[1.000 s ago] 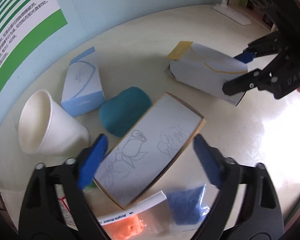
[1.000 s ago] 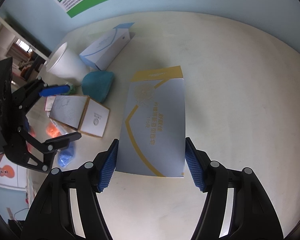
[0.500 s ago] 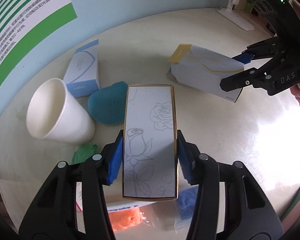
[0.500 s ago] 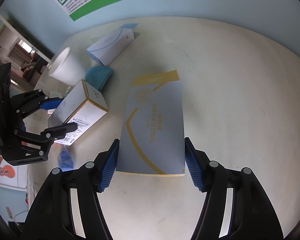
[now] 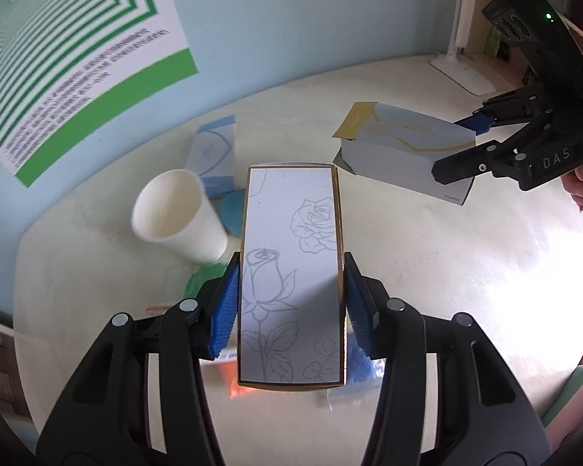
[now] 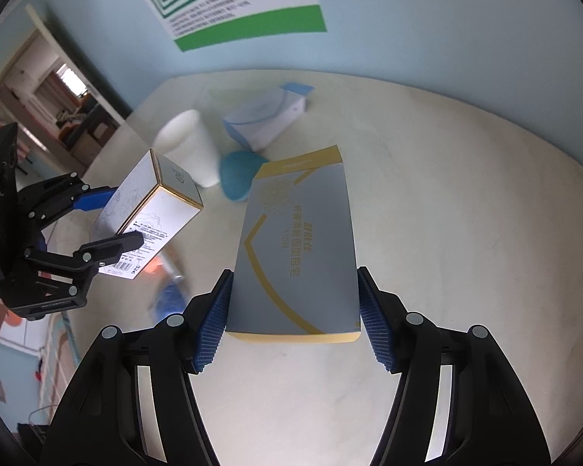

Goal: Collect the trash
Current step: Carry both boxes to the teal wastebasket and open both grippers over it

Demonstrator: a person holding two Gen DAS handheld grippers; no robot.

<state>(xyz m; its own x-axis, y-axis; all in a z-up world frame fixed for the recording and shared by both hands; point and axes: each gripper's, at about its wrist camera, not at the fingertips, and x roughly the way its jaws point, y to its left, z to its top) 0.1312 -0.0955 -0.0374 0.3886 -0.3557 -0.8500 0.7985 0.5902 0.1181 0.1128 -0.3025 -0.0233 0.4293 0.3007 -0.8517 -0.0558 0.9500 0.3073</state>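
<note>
My left gripper (image 5: pixel 291 306) is shut on a white rose-print box (image 5: pixel 293 264) with gold edges, held off the cream table (image 5: pixel 427 272). In the right wrist view the same rose-print box (image 6: pixel 155 209) hangs tilted at the left in the left gripper (image 6: pixel 112 217). The right gripper (image 6: pixel 291 318) is shut on a grey box with yellow trim (image 6: pixel 295 248), lifted above the table. From the left wrist view that grey box (image 5: pixel 404 151) shows at the upper right in the right gripper (image 5: pixel 466 143).
On the table stand a white paper cup (image 5: pixel 178 217), a blue-and-white box (image 5: pixel 213 159) and a teal lump (image 5: pixel 232 213). Green scrap (image 5: pixel 202 277), an orange packet (image 5: pixel 235 386) and a blue bag (image 5: pixel 363 365) lie under the left gripper. A white lamp base (image 5: pixel 462 73) sits far right.
The left gripper closed on the rose-print box, turned it lengthwise and lifted it. The right gripper rose with the grey box. The table items now look farther away.
</note>
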